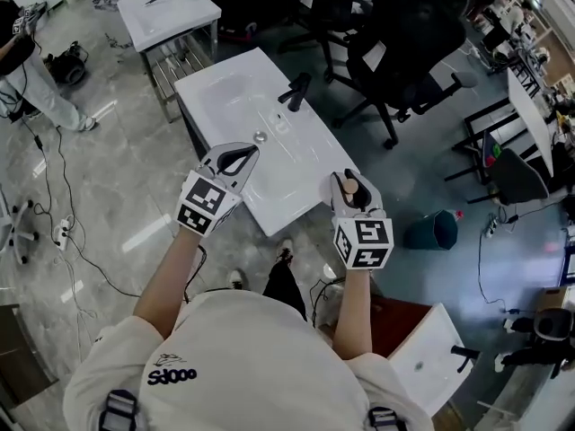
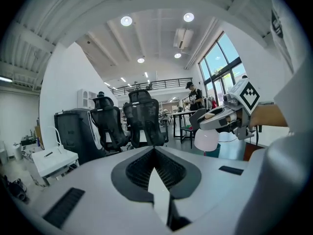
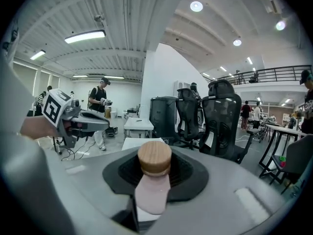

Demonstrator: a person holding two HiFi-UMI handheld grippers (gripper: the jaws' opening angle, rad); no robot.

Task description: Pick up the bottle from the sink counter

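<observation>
My right gripper is shut on a small pale pink bottle with a round wooden cap, which stands up between the jaws. It hangs in the air off the near right corner of the white sink counter. In the left gripper view the bottle shows as a pale round body under the right gripper. My left gripper hovers over the counter's near edge, jaws together and empty; its tips meet at a point.
A black faucet and a drain sit on the counter. Black office chairs stand behind it, a teal bin to the right, a second white counter far back. Cables cross the floor at left, near a person.
</observation>
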